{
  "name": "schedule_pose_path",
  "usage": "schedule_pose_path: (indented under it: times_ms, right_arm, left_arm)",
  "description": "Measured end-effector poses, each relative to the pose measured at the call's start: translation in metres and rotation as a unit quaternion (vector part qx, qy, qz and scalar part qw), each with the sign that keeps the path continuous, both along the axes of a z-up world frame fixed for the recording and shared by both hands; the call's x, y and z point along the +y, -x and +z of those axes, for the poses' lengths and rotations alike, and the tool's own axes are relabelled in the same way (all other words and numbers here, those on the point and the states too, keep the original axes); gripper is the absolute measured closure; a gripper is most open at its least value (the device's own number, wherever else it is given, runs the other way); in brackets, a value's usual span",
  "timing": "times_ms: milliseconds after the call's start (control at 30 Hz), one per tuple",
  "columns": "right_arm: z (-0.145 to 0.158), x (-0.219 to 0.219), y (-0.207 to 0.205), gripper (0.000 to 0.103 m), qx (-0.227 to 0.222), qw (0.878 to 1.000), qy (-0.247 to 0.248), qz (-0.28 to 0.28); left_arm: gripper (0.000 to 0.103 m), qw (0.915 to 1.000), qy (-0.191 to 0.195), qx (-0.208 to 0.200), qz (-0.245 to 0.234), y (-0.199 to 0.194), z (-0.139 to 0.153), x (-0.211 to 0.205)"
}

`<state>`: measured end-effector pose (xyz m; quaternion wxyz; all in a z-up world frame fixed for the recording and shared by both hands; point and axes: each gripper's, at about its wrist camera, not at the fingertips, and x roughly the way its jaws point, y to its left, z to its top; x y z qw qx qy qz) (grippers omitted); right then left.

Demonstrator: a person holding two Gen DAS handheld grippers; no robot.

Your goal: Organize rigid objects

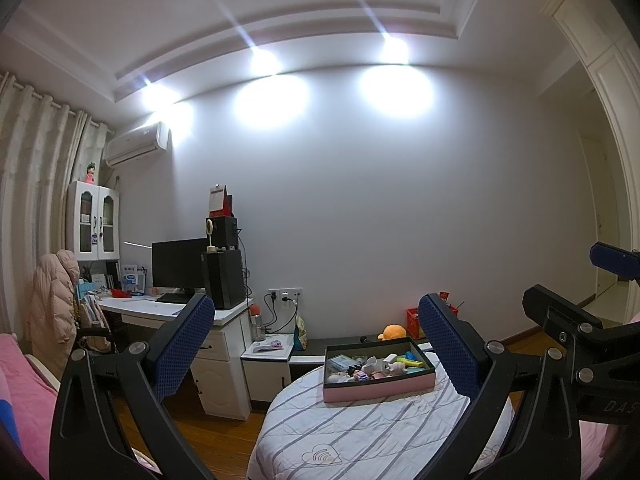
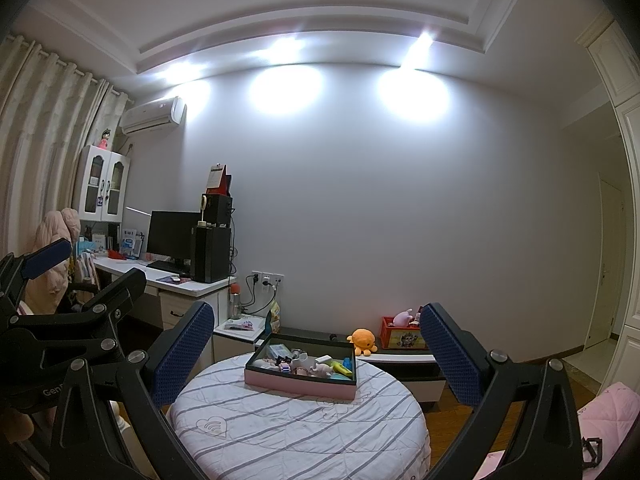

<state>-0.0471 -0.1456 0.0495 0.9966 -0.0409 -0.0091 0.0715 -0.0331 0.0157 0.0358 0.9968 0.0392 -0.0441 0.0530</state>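
A pink box with a dark rim (image 1: pixel 380 387) sits on a round table under a striped white cloth (image 1: pixel 360 436). It holds several small toys and trinkets, jumbled together. The box also shows in the right wrist view (image 2: pixel 298 383) on the same table (image 2: pixel 296 436). My left gripper (image 1: pixel 316 344) is open and empty, held well back from the box. My right gripper (image 2: pixel 316 350) is open and empty, also held back. Each gripper shows at the edge of the other's view.
A white desk (image 1: pixel 224 314) with a monitor and black speakers stands at the left. A low dark bench (image 2: pixel 400 356) behind the table carries an orange plush (image 2: pixel 362 341) and a red crate (image 2: pixel 400 336). Pink bedding (image 1: pixel 24 392) lies at the lower left.
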Motion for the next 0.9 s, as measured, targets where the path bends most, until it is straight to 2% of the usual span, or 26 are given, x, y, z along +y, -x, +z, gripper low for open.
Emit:
schedule_pose_path:
  times_ms: [900]
  right_arm:
    - [0.002,-0.0037,-0.0052,0.0,0.001,1.0,0.004,-0.001]
  left_arm:
    - [0.0,1.0,-0.003,0.0,0.0,0.0037,0.0015,0.0023]
